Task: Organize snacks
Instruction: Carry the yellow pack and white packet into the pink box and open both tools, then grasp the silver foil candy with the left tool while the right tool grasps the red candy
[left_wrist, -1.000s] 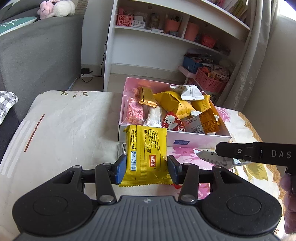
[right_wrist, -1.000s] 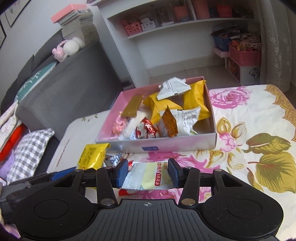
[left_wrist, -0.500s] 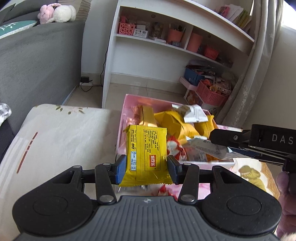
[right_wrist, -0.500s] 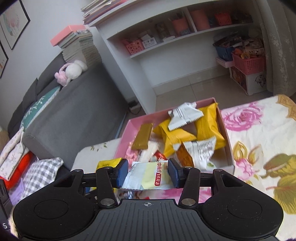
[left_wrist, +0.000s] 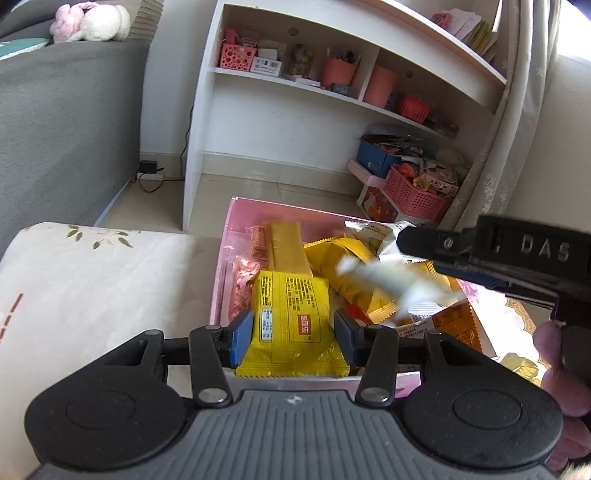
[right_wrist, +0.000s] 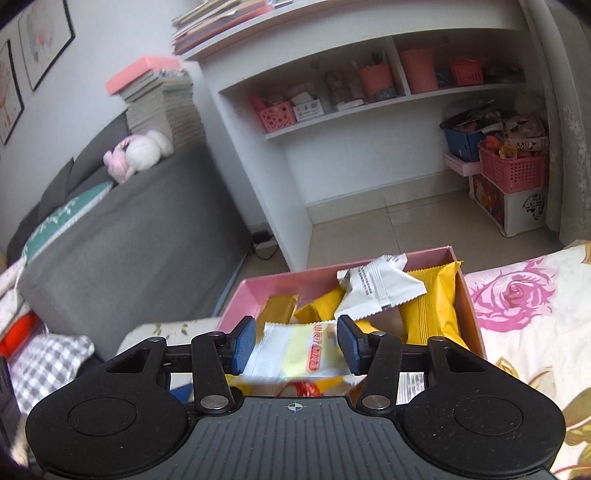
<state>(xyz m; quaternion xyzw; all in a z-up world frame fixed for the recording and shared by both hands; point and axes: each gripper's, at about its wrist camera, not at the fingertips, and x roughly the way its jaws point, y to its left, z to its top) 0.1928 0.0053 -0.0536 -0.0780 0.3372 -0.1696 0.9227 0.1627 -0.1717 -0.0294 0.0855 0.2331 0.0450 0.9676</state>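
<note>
A pink box (left_wrist: 224, 258) holding several snack packets lies on the floral-clothed table. My left gripper (left_wrist: 293, 332) hangs over the box's near left corner, shut on a yellow snack packet (left_wrist: 291, 317) held upright. My right gripper (right_wrist: 297, 345) is over the box's middle, and its jaws are opening. A white-and-yellow packet (right_wrist: 295, 354) sits loose and blurred between its pads. In the left wrist view that packet (left_wrist: 384, 284) is a blur just below the right gripper's fingers (left_wrist: 436, 243), above the yellow packets in the box.
A white shelf unit (left_wrist: 295, 122) stands beyond the table, with pink baskets (left_wrist: 413, 192) on the floor to its right. On the left is a grey sofa (right_wrist: 129, 236). The person's fingers (left_wrist: 554, 350) hold the right gripper. Flowered cloth (right_wrist: 517, 295) lies right of the box.
Both grippers moved forward from the table's front to over the pink box. The white-and-yellow packet, firmly held before, now looks blurred and is slipping out of the right gripper.
</note>
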